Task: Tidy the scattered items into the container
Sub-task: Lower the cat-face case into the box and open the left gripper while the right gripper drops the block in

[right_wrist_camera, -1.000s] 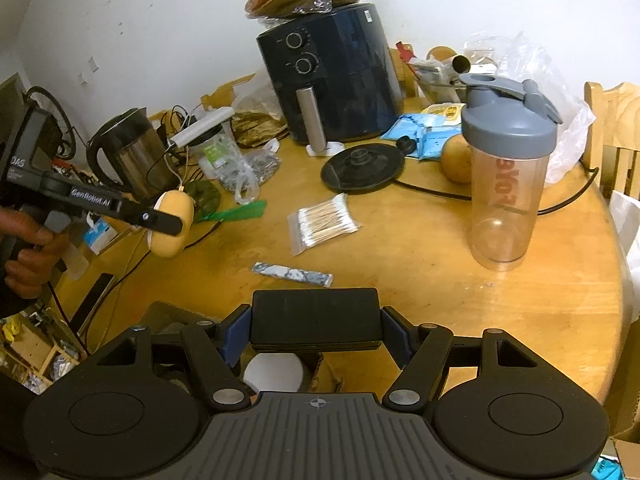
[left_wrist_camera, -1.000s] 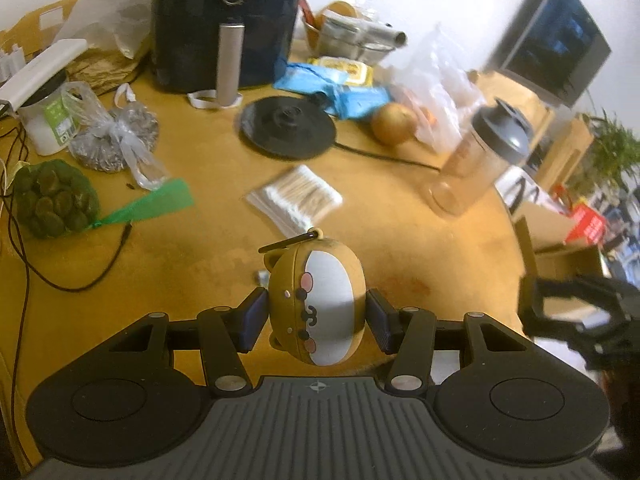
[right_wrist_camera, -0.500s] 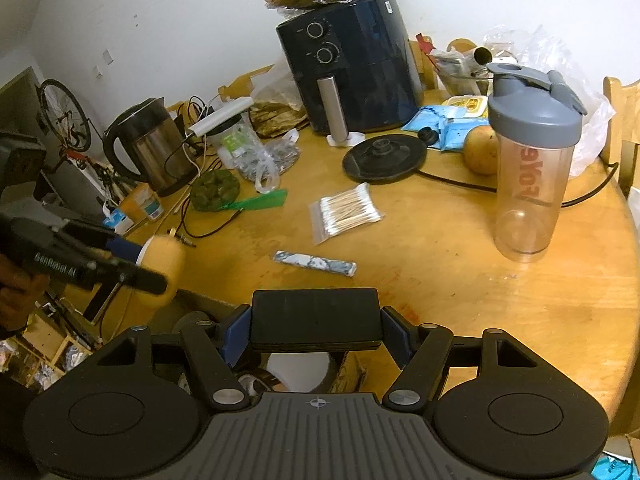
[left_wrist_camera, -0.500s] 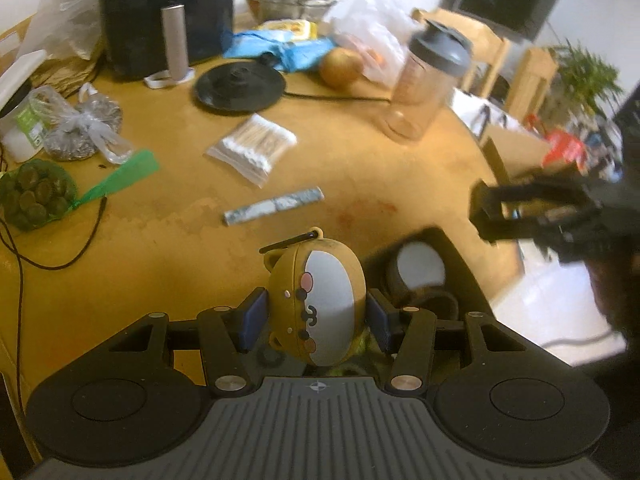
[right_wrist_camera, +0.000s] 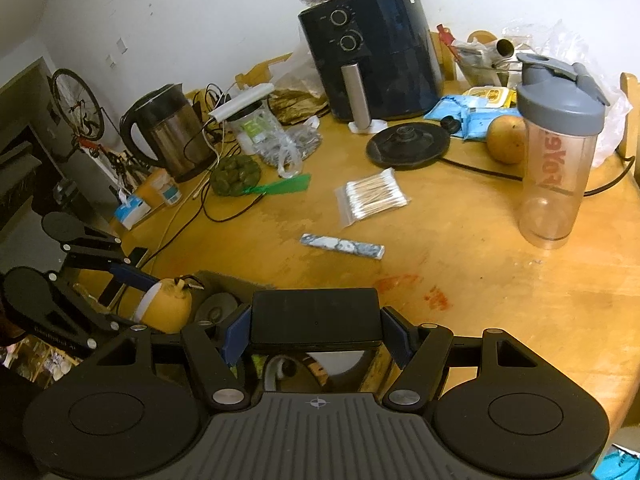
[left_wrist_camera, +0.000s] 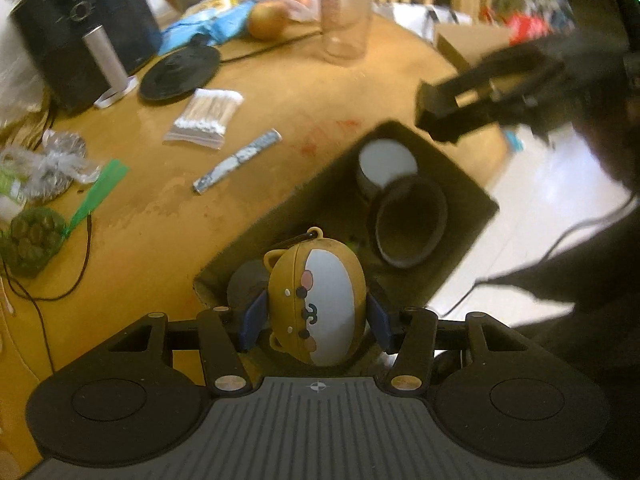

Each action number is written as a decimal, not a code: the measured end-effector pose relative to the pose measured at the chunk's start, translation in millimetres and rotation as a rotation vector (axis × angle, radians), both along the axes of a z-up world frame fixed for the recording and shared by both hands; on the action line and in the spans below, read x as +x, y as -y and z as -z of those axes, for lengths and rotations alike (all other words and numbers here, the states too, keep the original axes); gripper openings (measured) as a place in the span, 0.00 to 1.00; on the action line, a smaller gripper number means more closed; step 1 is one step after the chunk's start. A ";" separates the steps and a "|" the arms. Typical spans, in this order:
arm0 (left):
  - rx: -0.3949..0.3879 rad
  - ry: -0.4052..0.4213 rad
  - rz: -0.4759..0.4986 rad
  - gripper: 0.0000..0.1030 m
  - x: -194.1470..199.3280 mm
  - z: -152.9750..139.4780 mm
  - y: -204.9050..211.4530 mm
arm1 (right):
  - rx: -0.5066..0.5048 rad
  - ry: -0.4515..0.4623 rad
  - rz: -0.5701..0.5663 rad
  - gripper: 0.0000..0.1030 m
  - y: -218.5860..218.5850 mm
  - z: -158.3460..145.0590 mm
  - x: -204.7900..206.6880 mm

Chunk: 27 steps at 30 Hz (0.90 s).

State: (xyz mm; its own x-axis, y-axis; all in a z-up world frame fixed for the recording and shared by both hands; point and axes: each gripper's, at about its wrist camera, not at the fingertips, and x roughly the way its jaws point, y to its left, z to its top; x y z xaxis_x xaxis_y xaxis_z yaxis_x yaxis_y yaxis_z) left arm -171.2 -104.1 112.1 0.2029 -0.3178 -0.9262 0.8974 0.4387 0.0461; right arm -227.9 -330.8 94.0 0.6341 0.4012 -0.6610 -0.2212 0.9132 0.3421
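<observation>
My left gripper [left_wrist_camera: 314, 320] is shut on a yellow-brown and white bear-shaped case [left_wrist_camera: 316, 300] and holds it above the near end of a dark open box [left_wrist_camera: 440, 156] at the table's edge. In the box lie a white round lid [left_wrist_camera: 386, 162] and a brown bowl [left_wrist_camera: 412, 224]. My right gripper [right_wrist_camera: 316, 320] is shut on a flat black box [right_wrist_camera: 316, 314] and hovers over the same container [right_wrist_camera: 232, 280]. A bag of cotton swabs [right_wrist_camera: 372, 196] and a marbled sachet strip [right_wrist_camera: 342, 246] lie on the table.
An air fryer [right_wrist_camera: 376, 52], a kettle [right_wrist_camera: 168, 132], its base [right_wrist_camera: 406, 146], a shaker bottle [right_wrist_camera: 556, 152], a round fruit [right_wrist_camera: 506, 138], a green net bag [right_wrist_camera: 236, 170] and loose cables crowd the round wooden table's back and sides.
My left gripper has carried the bear case from over the table's middle to above the dark box, and has rolled on the way. My right gripper has drifted slightly, still holding the black box.
</observation>
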 end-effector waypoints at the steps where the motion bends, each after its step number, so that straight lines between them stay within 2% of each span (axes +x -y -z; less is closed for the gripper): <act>1: 0.019 0.005 0.017 0.52 -3.0 2.3 1.0 | 0.002 -0.004 -0.002 0.69 -1.7 0.4 -0.9; 5: 0.019 -0.027 0.007 0.54 -5.4 4.6 -3.0 | 0.021 -0.028 -0.010 0.69 -8.7 2.8 -3.9; 6: 0.014 -0.036 -0.015 0.60 -4.1 4.3 -4.6 | 0.027 -0.036 -0.012 0.69 -10.3 3.7 -4.9; 8: 0.000 -0.035 -0.050 0.66 -2.4 2.7 -7.7 | 0.038 -0.056 -0.014 0.69 -13.7 6.4 -6.4; 10: -0.021 -0.043 -0.085 0.66 -0.6 0.3 -10.7 | 0.044 -0.071 -0.019 0.69 -16.8 7.7 -8.6; 12: -0.046 -0.050 -0.131 0.66 2.0 -2.3 -13.2 | 0.047 -0.092 -0.023 0.69 -20.3 9.3 -10.4; 16: -0.114 -0.003 -0.270 0.66 7.6 -10.4 -20.2 | 0.063 -0.135 -0.018 0.69 -26.2 11.8 -12.3; 21: -0.221 -0.002 -0.413 0.67 17.4 -21.6 -29.4 | 0.080 -0.175 -0.016 0.69 -33.8 12.5 -12.6; 25: -0.241 0.027 -0.459 0.71 20.6 -28.4 -31.5 | 0.080 -0.173 -0.019 0.90 -37.2 9.0 -12.3; 27: -0.245 0.041 -0.488 0.76 22.4 -31.1 -33.2 | 0.081 -0.164 -0.014 0.93 -35.5 5.0 -11.4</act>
State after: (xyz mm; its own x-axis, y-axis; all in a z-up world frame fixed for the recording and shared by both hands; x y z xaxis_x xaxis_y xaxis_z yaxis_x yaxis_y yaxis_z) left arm -148.8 -70.9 143.1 0.4152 -0.3832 -0.8251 0.5866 0.8060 -0.0792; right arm -239.3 -295.3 89.0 0.5147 0.4651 -0.7203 -0.1690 0.8786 0.4466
